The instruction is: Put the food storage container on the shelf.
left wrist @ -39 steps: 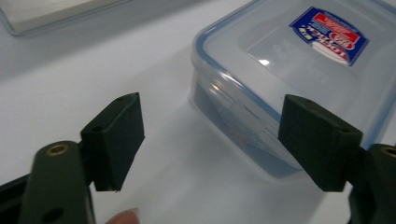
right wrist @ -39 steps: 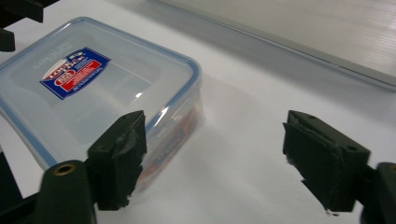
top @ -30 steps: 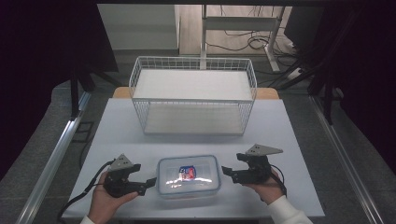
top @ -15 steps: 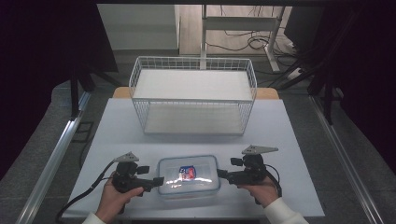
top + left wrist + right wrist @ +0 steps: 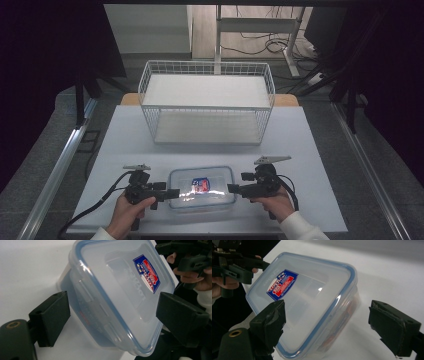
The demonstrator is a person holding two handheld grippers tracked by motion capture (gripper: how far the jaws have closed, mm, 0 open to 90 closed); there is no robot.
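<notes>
- The clear lidded container, with a blue seal around its lid and a red-and-blue label on top, sits flat near the front edge of the bench, about midway between the bench's left and right edges.
- Its long axis runs left to right, parallel to the front edge, so each short end faces one gripper.
- The left gripper lies at the container's left end, pointing inward toward it. In the left gripper view its jaws are spread wide with the container's end between them, and neither jaw is pressing the plastic.
- The right gripper mirrors this at the right end. In the right gripper view its jaws are parted too; the near jaw looks very close to the lid rim, though from this angle I cannot tell whether it touches.
- Both grippers are about equally near, one per end, so the coming move probably turns on the two closing across the short ends together.
- The white wire basket stands toward the back of the bench, well apart from the container and straight behind it, a likely place to carry it.
</notes>
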